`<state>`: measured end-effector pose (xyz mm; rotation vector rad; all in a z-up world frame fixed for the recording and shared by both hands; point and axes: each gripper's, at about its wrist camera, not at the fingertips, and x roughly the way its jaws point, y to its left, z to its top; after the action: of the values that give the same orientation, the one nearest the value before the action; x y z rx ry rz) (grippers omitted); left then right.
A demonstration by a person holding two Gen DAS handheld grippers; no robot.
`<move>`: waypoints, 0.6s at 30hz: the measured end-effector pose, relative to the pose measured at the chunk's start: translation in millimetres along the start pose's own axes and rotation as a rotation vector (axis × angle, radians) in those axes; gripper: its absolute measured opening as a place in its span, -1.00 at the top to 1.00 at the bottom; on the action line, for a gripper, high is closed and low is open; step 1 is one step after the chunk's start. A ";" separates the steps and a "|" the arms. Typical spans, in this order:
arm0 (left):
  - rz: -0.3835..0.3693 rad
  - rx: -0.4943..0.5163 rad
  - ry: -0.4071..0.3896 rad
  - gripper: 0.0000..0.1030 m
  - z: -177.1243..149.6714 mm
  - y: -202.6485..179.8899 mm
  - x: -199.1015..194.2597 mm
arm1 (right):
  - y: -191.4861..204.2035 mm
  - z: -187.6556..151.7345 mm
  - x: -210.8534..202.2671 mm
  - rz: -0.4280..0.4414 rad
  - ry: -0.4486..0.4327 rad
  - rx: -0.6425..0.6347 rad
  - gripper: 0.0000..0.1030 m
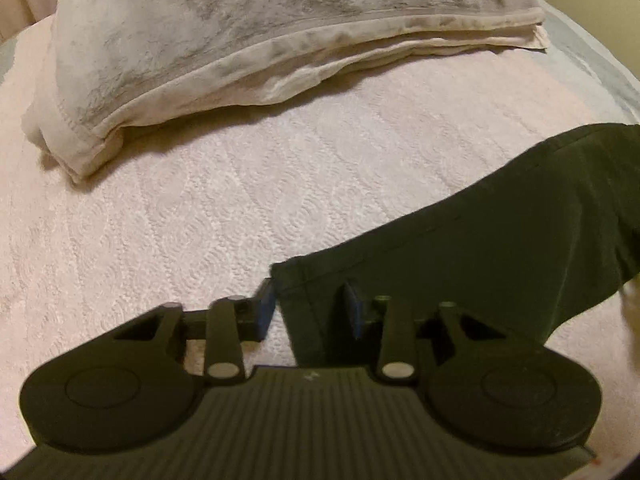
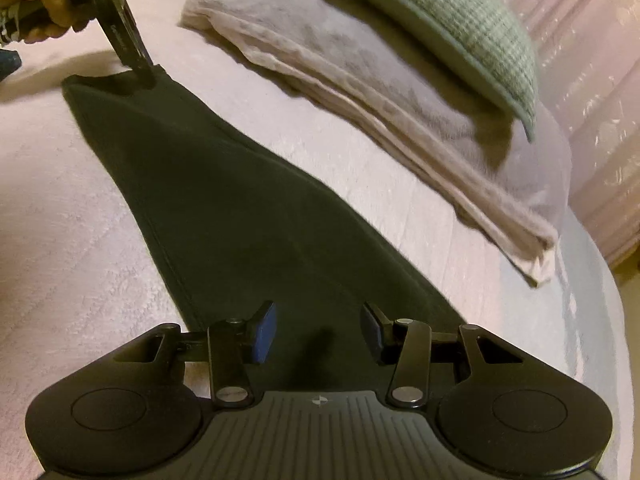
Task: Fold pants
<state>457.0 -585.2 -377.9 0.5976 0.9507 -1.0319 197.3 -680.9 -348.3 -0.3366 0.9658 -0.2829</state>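
In the left wrist view, a pink textured bed cover [image 1: 180, 220] fills the left and middle. A folded pale blanket [image 1: 240, 40] lies across the far side of it, its thick folded edge facing the camera. At the bottom middle, the left claw [image 1: 310, 312] has its blue pads standing a little apart. The hem corner of the dark pants [image 1: 480, 248] lies between them. The left pad sits just beside the hem's edge and the right pad is over the cloth, and the pads do not pinch it. From there the pants run off to the right, flat on the bed.

In the right wrist view, a hand [image 2: 36, 4] at the top left holds the left claw, whose tip points down at the far hem of the pants. The pants stretch as one long dark strip from that hem diagonally down to the bottom middle, widening as they come nearer. The right claw [image 2: 318, 334] is above this near end with its pads well apart and nothing gripped. Further right the folded blanket lies beside the pants without touching them. A green knitted cushion [image 2: 440, 20] rests on the blanket.
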 end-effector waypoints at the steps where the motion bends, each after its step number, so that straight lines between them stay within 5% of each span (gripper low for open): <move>1: 0.014 0.011 -0.007 0.79 -0.5 1.1 -0.8 | 0.7 -2.5 0.6 0.002 0.005 0.003 0.17; 6: 0.061 0.065 -0.101 0.88 2.9 4.1 -11.3 | -1.4 -8.1 2.6 -0.001 0.019 0.022 0.17; 9: 0.162 0.079 -0.101 1.00 0.8 3.3 -4.6 | -3.7 -9.7 5.9 -0.002 0.030 0.043 0.17; 18: 0.182 0.085 -0.117 0.92 -23.9 -4.4 -32.2 | -20.3 -38.1 -1.3 -0.006 0.088 0.241 0.17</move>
<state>438.0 -553.8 -361.1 0.6739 0.7393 -0.9370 162.9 -704.8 -359.2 -0.1075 1.0050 -0.4182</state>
